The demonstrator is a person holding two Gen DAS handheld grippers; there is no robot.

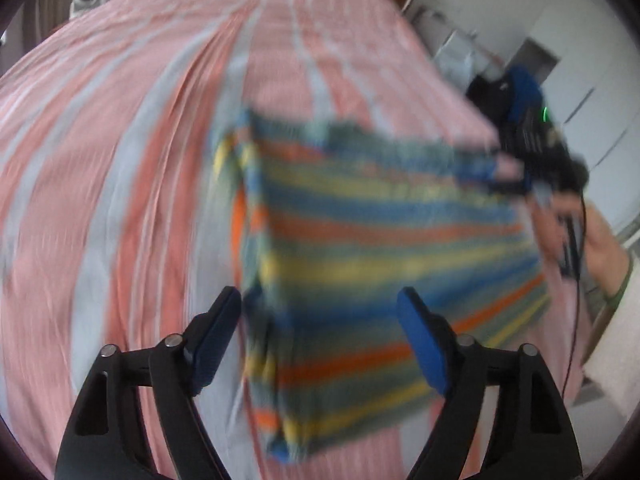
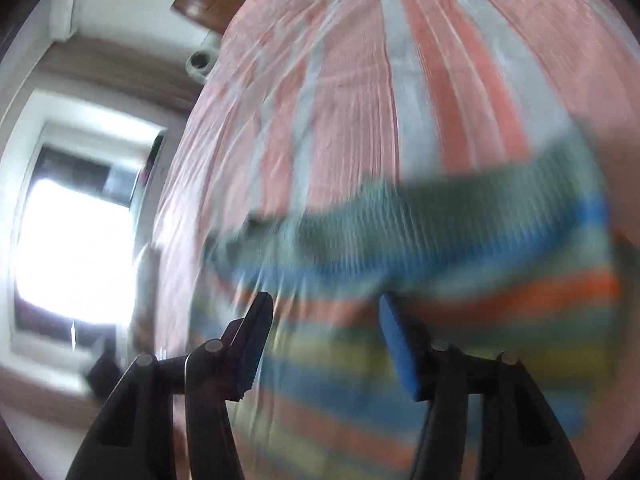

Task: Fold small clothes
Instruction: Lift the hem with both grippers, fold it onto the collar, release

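In the left wrist view, the left gripper (image 1: 320,304) stood nearest, its jaws released and wide apart, pads pressing on nothing. Just beyond and between its fingers, from about six o'clock out to three o'clock, lay the striped garment (image 1: 372,248), banded in blue, orange, yellow and green, blurred, spread on the bed (image 1: 120,140) with its pink and pale striped sheet. At three o'clock the right gripper (image 1: 516,172) reached the garment's far corner, a hand (image 1: 576,240) behind it.

In the right wrist view, the right gripper's (image 2: 326,304) jaws were parted, the cloth (image 2: 440,240) lying just ahead of the tips, not pinched. At nine o'clock glared a bright window (image 2: 72,240).
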